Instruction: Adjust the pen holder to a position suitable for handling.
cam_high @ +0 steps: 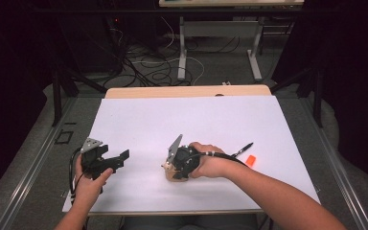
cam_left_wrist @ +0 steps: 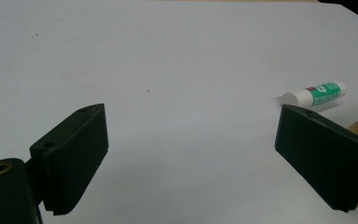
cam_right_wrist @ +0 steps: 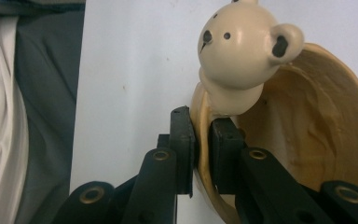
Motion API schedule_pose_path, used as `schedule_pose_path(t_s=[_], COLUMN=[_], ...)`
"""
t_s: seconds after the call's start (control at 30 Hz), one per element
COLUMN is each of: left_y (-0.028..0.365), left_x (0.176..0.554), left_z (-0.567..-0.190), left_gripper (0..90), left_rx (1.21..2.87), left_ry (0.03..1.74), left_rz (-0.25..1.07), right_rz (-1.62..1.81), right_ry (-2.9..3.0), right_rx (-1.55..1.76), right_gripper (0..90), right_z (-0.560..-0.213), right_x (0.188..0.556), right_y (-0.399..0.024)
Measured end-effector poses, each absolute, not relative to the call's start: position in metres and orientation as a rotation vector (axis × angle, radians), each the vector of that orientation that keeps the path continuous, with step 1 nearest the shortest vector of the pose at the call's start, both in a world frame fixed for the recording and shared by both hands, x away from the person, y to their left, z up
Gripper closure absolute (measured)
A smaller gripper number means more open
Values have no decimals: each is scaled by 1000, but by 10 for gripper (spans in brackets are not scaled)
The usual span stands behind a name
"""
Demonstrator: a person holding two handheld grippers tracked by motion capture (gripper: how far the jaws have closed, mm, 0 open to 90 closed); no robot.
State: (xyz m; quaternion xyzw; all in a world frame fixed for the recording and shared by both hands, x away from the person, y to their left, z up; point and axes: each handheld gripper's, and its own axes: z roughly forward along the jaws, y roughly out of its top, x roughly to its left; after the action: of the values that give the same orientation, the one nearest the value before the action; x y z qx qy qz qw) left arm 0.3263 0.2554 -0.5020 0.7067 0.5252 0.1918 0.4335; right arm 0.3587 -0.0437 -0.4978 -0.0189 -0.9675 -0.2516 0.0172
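Covering most of the tabletop was a white sheet [cam_high: 187, 129], with a strip of bare wood [cam_high: 187, 91] exposed along its far edge. Beyond the table the room was dark; grey floor, a tangle of cables [cam_high: 143, 64] and the metal legs of a second table [cam_high: 182, 48] were visible.

The right gripper [cam_high: 175, 167], seen in the high view near the middle of the sheet, had its jaws pinched on the rim of a tan wooden bowl [cam_right_wrist: 317, 126]. In the right gripper view one jaw sat inside the wall and one outside, with the rim clamped between them. A cream bear figure [cam_right_wrist: 242, 51] with dark ears and eyes stood on that rim just above the jaws — a detail the high view rendered as no more than a tan lump [cam_high: 171, 173].

The left gripper [cam_high: 109, 160] rested near the sheet's near left corner, jaws spread wide and holding nothing.

The left gripper view showed a white and green glue stick [cam_left_wrist: 314, 93] lying on its side on the sheet. The high view alone showed a black pen [cam_high: 242, 150] and a small orange item [cam_high: 250, 160] on the sheet beside the right forearm — their contact with it could not be judged.
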Motion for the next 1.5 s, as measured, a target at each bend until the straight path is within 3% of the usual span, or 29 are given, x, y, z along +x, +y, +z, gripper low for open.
schedule_pose_path(t_s=[0.37,0.8,1.5], left_y=[255,256,255], left_x=[326,326,326], left_z=[-502,-502,-503], left_gripper=[97,98,99], left_rx=[1757,1757,1757], left_ry=[1310,1311,1313], left_rz=[477,480,479], right_rz=[-781,-936,-1099], right_ry=[-3016,-3014,-2988], right_rx=[-28,-142,-796], right_gripper=[789,574,396], right_z=[-499,-482,-458], right_x=[357,353,351], right_y=[-46,-62,-122])
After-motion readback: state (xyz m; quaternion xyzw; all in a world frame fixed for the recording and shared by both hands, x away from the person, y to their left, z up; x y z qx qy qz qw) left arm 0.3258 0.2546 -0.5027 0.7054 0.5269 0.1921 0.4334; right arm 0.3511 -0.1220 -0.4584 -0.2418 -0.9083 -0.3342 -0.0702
